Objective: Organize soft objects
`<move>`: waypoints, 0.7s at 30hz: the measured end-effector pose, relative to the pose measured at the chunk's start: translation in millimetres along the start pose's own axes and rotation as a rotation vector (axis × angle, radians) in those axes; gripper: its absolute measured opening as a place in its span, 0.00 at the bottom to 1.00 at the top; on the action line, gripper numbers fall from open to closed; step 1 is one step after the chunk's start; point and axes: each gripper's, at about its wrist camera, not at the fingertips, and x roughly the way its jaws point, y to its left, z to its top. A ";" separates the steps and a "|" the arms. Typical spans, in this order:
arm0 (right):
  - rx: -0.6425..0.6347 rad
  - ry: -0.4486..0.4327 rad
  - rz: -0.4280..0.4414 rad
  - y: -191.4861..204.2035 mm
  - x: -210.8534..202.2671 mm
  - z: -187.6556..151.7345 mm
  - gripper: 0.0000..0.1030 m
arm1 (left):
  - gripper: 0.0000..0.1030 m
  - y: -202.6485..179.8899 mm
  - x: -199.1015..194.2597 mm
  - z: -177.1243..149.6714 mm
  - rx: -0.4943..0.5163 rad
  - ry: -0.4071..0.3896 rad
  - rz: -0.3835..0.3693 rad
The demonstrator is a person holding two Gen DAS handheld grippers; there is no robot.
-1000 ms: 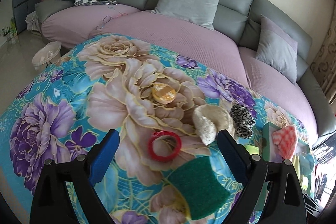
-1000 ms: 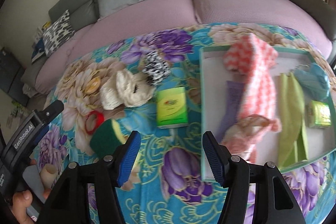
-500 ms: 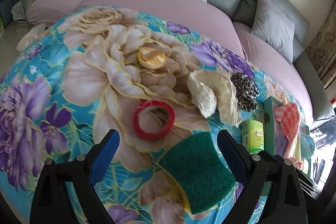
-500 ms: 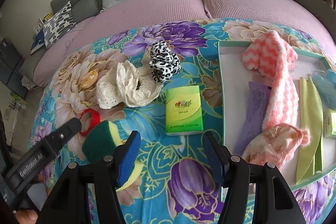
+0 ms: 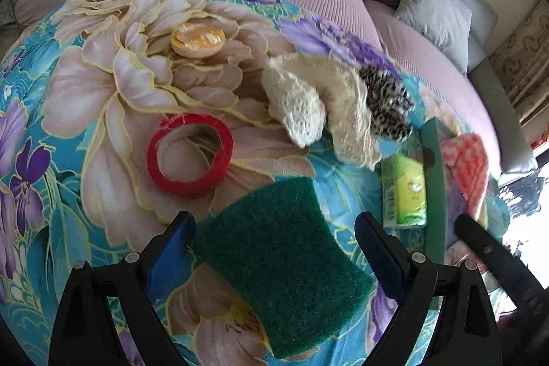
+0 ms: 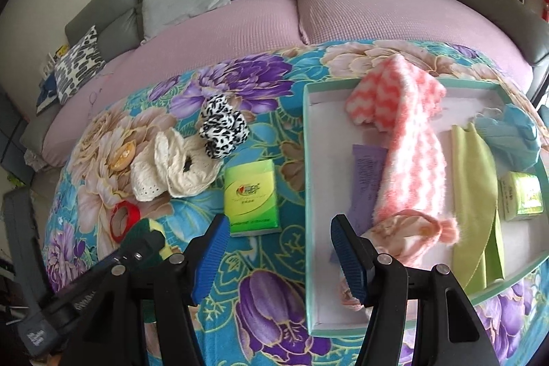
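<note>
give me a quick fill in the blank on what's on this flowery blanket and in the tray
1. The tape roll beside the green sponge is ____ in colour.
2. The pink and white towel lies in the ____.
3. The left gripper has its jaws open on either side of the ____.
4. The tissue pack on the blanket is ____ in colour.

Missing words: red; tray; sponge; green

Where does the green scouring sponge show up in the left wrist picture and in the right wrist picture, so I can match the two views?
Left wrist: the green sponge fills the lower middle, lying between the open left gripper fingers.
Right wrist: only its corner shows at lower left, partly hidden behind the left gripper's dark body.
Shared landmark: the red tape ring lies right beside the sponge in both views.
</note>
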 end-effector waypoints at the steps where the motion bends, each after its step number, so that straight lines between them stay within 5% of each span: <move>1: 0.003 -0.003 -0.002 -1.1 -0.5 -0.1 0.63 | 0.92 -2.0 3.7 -1.0 0.012 0.010 0.010; 7: 0.001 -0.018 -0.011 -2.7 -1.0 0.2 0.63 | 0.92 -19.5 12.3 -6.8 0.106 0.028 0.105; 21: -0.004 -0.006 -0.022 -0.3 4.8 0.1 0.63 | 0.83 -29.3 4.8 -6.6 0.154 0.009 0.079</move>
